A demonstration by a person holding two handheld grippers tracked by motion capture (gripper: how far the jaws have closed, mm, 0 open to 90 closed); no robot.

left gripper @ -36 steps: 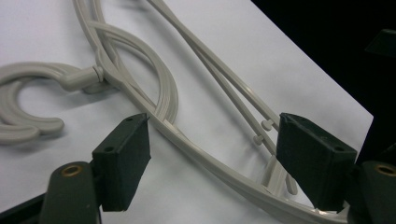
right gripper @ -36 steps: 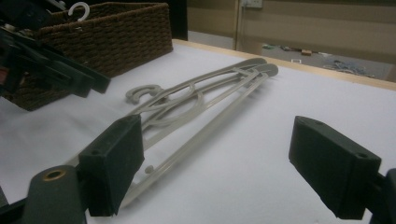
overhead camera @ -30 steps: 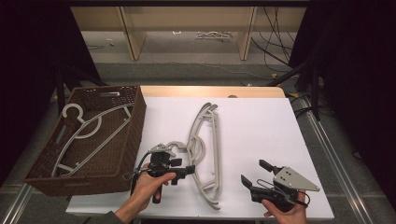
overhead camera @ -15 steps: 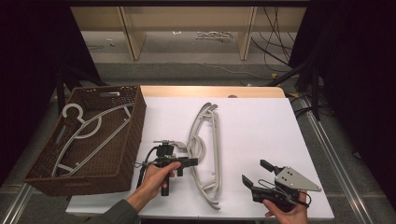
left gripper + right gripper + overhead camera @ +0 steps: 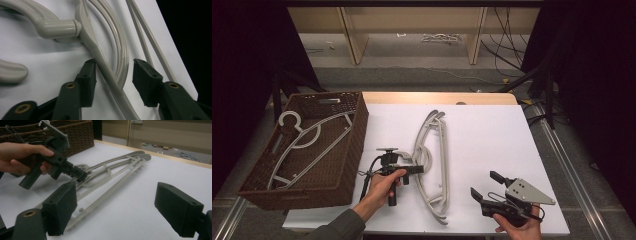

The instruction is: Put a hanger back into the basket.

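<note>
The grey hangers (image 5: 432, 155) lie stacked on the white table (image 5: 492, 135), just right of the basket (image 5: 352, 150). The left gripper (image 5: 417, 169) has come down at their neck since a second ago, and its jaws have just been closing around the arms; in the left gripper view one pad seems to touch, the other stands apart, so no grip yet. A lift probably follows. The right gripper (image 5: 484, 186) rests released nearby.
</note>
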